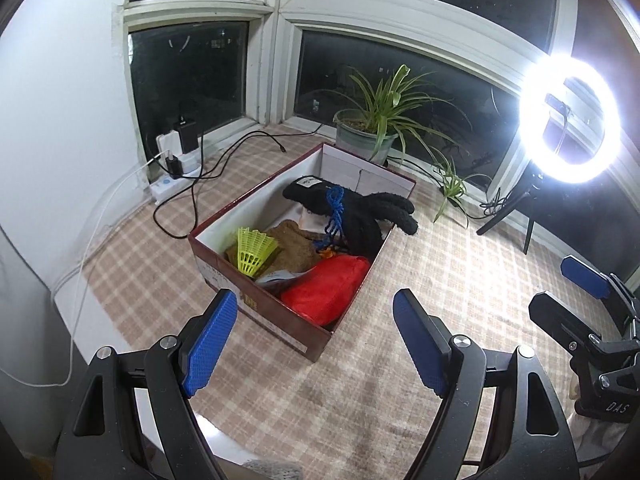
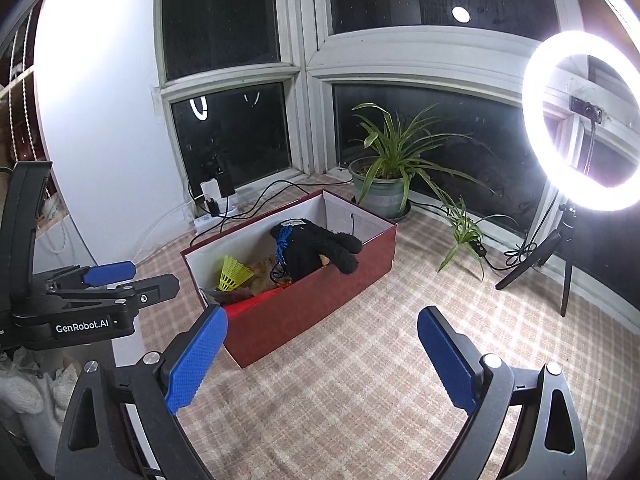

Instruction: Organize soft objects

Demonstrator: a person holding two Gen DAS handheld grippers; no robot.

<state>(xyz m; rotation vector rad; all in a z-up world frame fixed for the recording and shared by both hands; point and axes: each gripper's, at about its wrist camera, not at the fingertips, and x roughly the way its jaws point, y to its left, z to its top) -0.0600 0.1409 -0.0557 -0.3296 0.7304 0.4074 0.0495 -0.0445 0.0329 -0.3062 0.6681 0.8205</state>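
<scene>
A dark red cardboard box (image 1: 280,332) (image 2: 320,312) with a white lining stands on the checked tablecloth. Inside lie a black knitted glove (image 1: 360,208) (image 2: 316,248) with one finger over the rim, a blue netted cord (image 1: 335,208), a yellow plastic shuttlecock (image 1: 254,250) (image 2: 232,274), a brown cloth (image 1: 294,248) and a red soft item (image 1: 324,290). My left gripper (image 1: 316,340) hovers open in front of the box's near corner, with nothing between its blue pads. My right gripper (image 2: 322,360) is open and empty too, nearer than the box's long side. Each gripper shows at the other view's edge.
A potted plant (image 1: 372,132) and a small plant (image 1: 452,188) stand behind the box by the window. A lit ring light on a tripod (image 1: 568,120) is at the right. A power strip with chargers and cables (image 1: 176,168) lies at the back left. The table edge runs along the left.
</scene>
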